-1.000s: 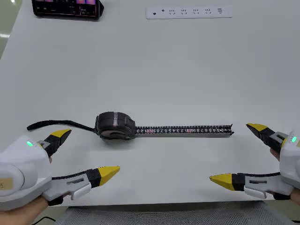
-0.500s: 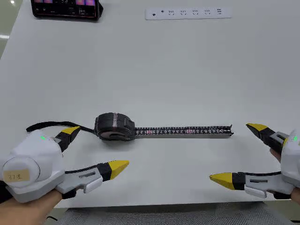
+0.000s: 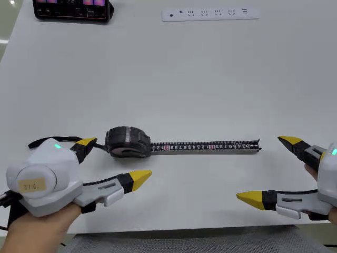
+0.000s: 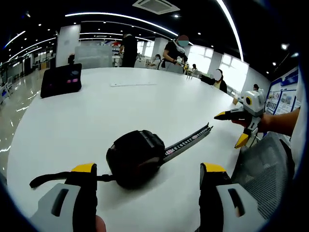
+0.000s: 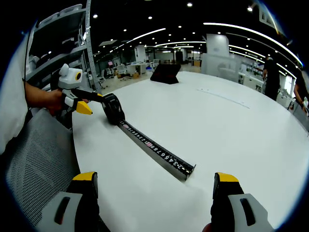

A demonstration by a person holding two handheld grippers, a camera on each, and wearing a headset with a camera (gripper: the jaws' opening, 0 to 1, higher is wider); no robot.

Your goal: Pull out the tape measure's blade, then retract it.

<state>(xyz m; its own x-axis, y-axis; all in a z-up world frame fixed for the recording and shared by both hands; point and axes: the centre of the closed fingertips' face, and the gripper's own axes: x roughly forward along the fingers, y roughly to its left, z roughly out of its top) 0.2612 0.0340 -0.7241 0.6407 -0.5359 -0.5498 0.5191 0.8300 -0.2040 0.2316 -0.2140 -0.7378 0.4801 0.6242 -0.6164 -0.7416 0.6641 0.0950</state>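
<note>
A black tape measure (image 3: 128,142) lies on the white table (image 3: 174,84), its blade (image 3: 205,146) pulled out to the right and ending in a hook (image 3: 259,145). A black wrist strap (image 3: 52,141) trails left from the case. My left gripper (image 3: 115,160) is open just left of and in front of the case, apart from it; the case (image 4: 136,157) sits ahead of its yellow fingertips (image 4: 84,168). My right gripper (image 3: 269,168) is open to the right of the blade's end, which lies ahead of it (image 5: 186,170).
A white power strip (image 3: 209,13) lies at the far edge and a dark tablet (image 3: 71,9) at the far left corner. The table's front edge (image 3: 184,231) runs just below both grippers, with a mesh chair (image 3: 158,243) beneath. People stand in the background (image 4: 176,50).
My left gripper has moved right and slightly forward, nearer the tape measure's case. The right gripper, tape measure and blade have stayed put.
</note>
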